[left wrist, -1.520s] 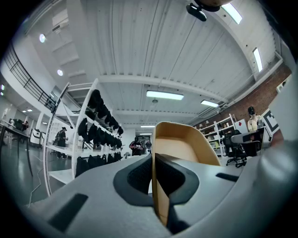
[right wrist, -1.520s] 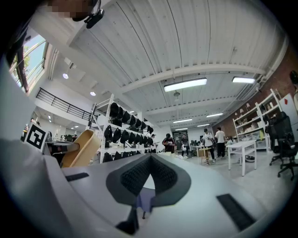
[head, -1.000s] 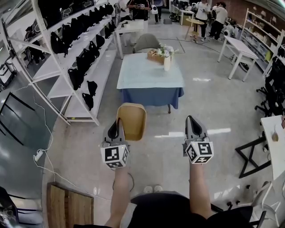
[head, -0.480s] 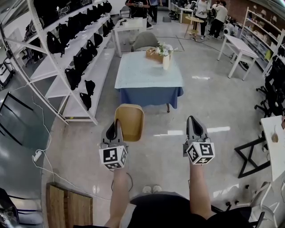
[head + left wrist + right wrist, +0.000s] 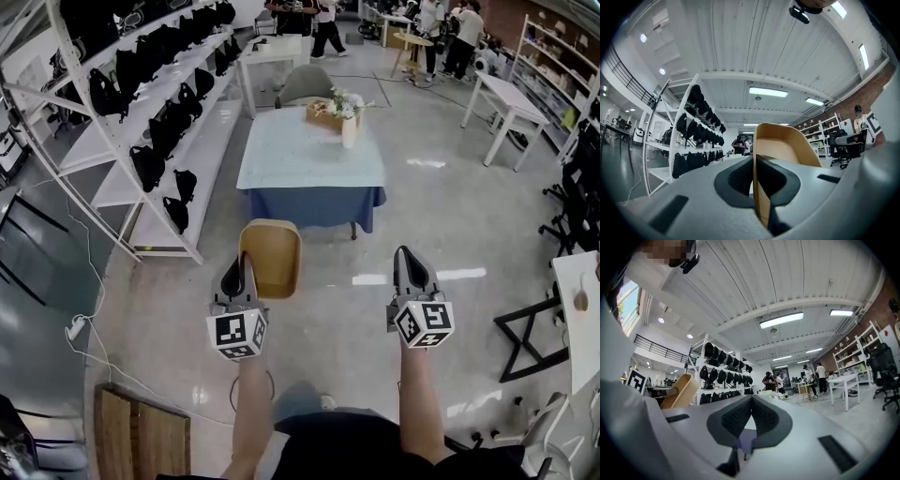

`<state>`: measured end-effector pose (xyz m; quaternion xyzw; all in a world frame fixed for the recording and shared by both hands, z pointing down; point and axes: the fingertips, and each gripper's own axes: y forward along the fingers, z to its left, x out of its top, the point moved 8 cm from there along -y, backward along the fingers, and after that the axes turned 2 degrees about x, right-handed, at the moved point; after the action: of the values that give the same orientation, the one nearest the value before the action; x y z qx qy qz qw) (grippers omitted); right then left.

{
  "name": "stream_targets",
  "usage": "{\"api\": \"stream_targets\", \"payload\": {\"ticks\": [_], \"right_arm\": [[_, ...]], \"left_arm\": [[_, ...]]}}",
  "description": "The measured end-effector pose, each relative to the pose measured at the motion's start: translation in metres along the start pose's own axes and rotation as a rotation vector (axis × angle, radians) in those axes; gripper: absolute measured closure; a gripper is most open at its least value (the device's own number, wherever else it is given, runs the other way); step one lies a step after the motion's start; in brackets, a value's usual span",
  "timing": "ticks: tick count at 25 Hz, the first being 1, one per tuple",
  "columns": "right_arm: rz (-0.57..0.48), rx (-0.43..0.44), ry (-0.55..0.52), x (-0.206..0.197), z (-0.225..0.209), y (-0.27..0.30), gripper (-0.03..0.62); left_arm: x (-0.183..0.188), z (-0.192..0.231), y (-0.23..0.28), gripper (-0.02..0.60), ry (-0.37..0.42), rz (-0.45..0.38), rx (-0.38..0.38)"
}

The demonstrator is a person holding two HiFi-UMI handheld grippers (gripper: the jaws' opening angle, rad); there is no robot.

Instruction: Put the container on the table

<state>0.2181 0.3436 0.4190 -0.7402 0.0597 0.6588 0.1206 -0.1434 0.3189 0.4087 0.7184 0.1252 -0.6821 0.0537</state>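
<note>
While my left gripper [image 5: 242,279] pinches one wall of the tan container [image 5: 272,258], I hold it in the air over the floor [image 5: 328,323], well short of the far table [image 5: 309,161]. My right gripper [image 5: 412,272] is closed on nothing. I judge the approach and the set-down are left to do.

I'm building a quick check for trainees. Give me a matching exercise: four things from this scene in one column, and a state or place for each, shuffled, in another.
1 container
2 right claw
3 table
4 vase

a shut, nothing between
b covered in pale cloth with a blue skirt
c wall pinched in the left claw
d stands at the table's far end

Pairs: 1-c, 2-a, 3-b, 4-d
</note>
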Motion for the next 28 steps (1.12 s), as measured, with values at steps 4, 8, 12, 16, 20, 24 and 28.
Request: {"api": "stream_targets", "payload": {"ticks": [4, 8, 12, 16, 20, 24, 28], "right_arm": [[0.008, 0.017, 0.009, -0.006, -0.006, 0.012, 0.595], [0.021, 0.035, 0.013, -0.011, -0.01, 0.031, 0.595], [0.022, 0.041, 0.023, -0.017, -0.019, 0.056, 0.595], [0.024, 0.042, 0.021, -0.037, -0.026, 0.096, 0.595], [0.044, 0.032, -0.002, -0.06, -0.041, 0.16, 0.595], [0.049, 0.019, 0.001, -0.071, -0.061, 0.254, 0.595], [0.052, -0.003, 0.028, -0.081, -0.078, 0.36, 0.595]], "left_arm": [[-0.01, 0.0, 0.006, 0.572, -0.004, 0.019, 0.015], [-0.011, 0.006, 0.021, 0.572, -0.007, 0.018, 0.031], [-0.016, 0.009, 0.046, 0.572, -0.003, 0.016, 0.03], [-0.037, 0.026, 0.088, 0.572, -0.01, 0.013, 0.028], [-0.061, 0.052, 0.157, 0.572, -0.003, 0.005, 0.037], [-0.074, 0.084, 0.254, 0.572, -0.015, 0.009, 0.037], [-0.084, 0.118, 0.36, 0.572, -0.002, 0.03, 0.004]]}}
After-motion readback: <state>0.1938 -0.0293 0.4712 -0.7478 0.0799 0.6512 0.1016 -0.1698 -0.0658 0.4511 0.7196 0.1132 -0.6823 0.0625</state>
